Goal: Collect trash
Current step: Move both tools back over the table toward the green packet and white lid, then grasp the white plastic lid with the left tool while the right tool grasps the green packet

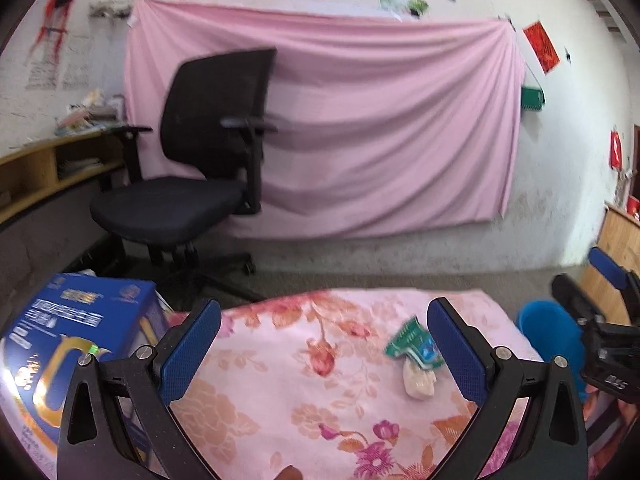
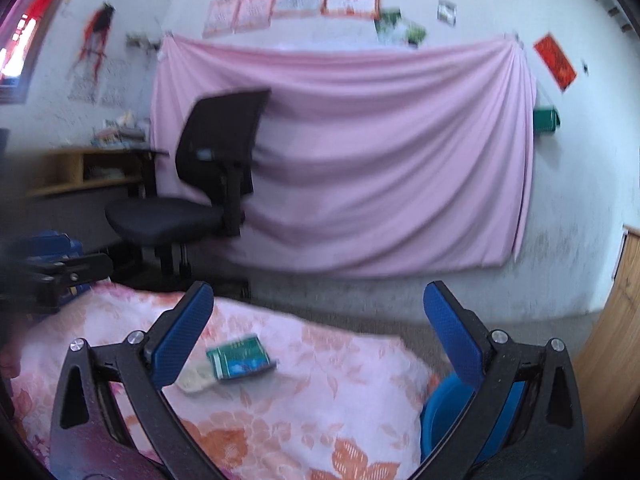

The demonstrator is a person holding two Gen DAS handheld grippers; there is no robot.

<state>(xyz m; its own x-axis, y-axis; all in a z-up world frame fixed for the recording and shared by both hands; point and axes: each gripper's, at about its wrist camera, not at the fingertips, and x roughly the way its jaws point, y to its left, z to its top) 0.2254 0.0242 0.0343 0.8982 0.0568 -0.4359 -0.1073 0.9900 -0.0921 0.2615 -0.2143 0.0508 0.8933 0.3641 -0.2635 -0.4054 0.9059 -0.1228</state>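
A green and blue snack wrapper lies on the floral cloth, with a pale crumpled scrap just below it. My left gripper is open above the cloth, the wrapper close to its right finger. The right wrist view shows the same green wrapper and the pale scrap near the left finger of my open right gripper. Nothing is held by either one. A blue bin stands at the cloth's right edge, under the right gripper's right finger; the blue bin also shows in the left view.
A black office chair stands beyond the cloth, before a pink sheet hung on the wall. A blue printed box sits at the left. A wooden shelf runs along the left wall, a wooden panel at the right.
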